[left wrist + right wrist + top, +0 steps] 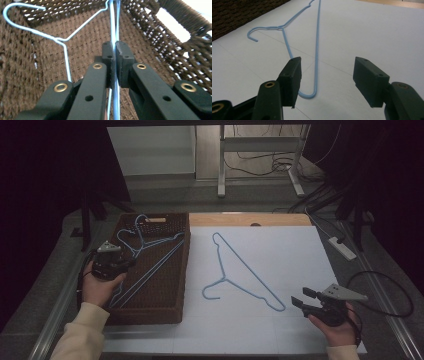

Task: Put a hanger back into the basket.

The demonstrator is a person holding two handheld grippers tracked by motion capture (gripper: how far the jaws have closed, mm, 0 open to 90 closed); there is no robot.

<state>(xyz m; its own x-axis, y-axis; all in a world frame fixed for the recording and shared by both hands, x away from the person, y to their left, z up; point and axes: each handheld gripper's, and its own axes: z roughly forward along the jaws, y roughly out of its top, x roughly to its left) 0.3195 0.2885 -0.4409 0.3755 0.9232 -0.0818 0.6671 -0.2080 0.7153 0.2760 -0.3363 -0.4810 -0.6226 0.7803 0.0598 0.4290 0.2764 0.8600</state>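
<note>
In the basket (170, 270), at about 9 o'clock on the tabletop (280, 255), the left claw (115, 50) is clamped tight on blue wire: two strands run between the pads, so it looks like it has pinched the hangers in the basket (62, 40) at the straight bars. Judgement: check whether one or both hangers are caught before lifting; if both, expect them to come up tangled. Lift straight up and slow so the hooks clear the woven wall at 12 o'clock, then carry toward 3 o'clock. Right claw (325, 80) hovers with jaws wide apart and nothing in them, at 5 o'clock, just above the rounded corner of the hanger on the tabletop (317, 50). Keep it parked there, clear of the drop zone.
</note>
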